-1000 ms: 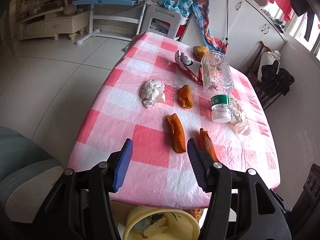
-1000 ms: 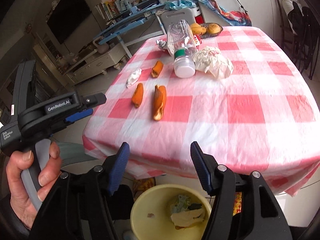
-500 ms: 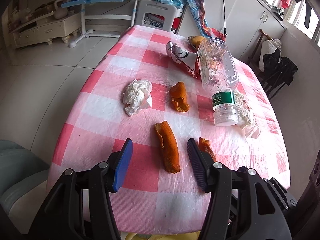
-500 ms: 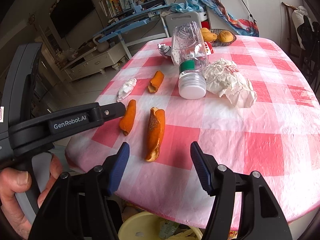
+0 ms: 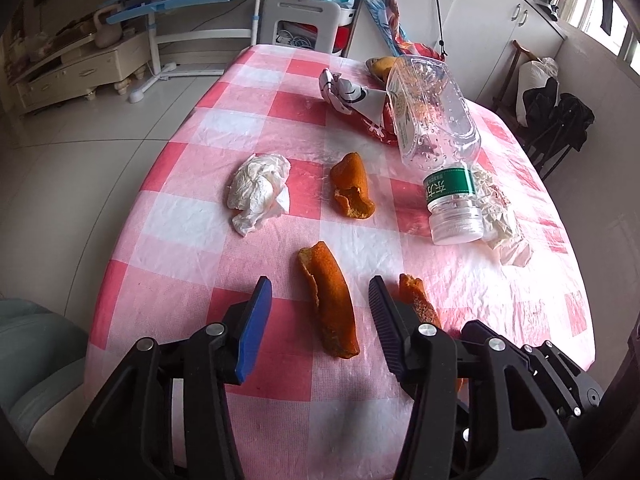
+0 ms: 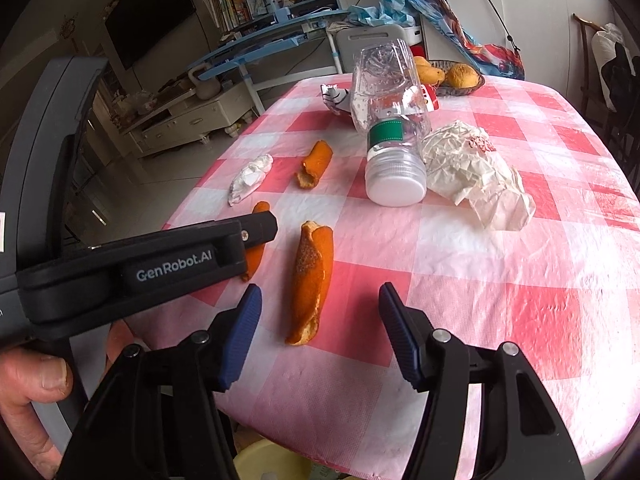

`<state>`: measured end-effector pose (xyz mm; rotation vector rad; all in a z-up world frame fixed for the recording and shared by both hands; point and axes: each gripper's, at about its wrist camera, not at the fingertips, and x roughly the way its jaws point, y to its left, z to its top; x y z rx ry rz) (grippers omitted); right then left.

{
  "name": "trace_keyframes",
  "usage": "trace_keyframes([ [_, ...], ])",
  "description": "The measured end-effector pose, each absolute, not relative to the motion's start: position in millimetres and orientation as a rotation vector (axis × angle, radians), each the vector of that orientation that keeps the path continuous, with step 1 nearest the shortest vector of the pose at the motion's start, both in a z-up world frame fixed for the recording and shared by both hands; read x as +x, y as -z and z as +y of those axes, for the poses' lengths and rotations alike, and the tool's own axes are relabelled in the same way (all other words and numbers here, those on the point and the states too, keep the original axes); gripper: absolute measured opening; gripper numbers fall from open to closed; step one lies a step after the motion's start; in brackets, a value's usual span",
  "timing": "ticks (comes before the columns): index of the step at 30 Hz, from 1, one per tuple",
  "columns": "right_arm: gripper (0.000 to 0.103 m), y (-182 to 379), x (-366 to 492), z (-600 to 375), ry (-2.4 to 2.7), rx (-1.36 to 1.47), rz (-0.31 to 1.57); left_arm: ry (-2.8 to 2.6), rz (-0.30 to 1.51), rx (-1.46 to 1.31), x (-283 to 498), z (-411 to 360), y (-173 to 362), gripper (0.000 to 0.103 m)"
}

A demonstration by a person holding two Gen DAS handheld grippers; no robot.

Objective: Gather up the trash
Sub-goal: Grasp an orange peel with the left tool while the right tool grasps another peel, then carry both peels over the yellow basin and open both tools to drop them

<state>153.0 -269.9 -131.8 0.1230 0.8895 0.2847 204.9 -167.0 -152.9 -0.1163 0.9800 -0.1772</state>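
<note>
Nearby, orange peel [image 5: 328,300] nears table edge [image 5: 120,280].

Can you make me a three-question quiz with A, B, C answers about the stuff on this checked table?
1. Where does the small crumpled white tissue lie?
A. left of the peels
B. inside the bottle
C. on the floor

2. How many pieces of orange peel are on the pink-and-white checked tablecloth?
A. one
B. three
C. six

3. How is the clear plastic bottle with the green label?
A. standing upright
B. lying on its side, capped
C. held in jaws

Answers:
1 A, in the left wrist view it sits left of the far curled orange peel.
2 B, that one, the long orange peel and the speckled orange peel.
3 B, white cap on, lying down.
</note>
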Motion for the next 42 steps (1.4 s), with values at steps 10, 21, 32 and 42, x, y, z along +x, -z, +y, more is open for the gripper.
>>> trace_keyframes([
  [10,0.028,134.1,157.8,-271.4,-0.299,0.123,0.897,0.226,0.983,-0.087,203.2,-175.1,152.8,0.015],
  [21,0.019,121.2,145.0,-290.2,-0.302,0.212,0.879,0.25,0.928,-0.092,173.5,-166.0,128.1,0.014],
  [32,0.019,100.2,99.4,-298.6,-0.326,0.241,0.865,0.261,0.899,-0.091,130.7,-145.4,108.8,0.014],
  [42,0.046,93.4,96.7,-295.2,-0.32,0.215,0.848,0.269,0.894,-0.125,97.0,-127.9,101.9,0.014],
])
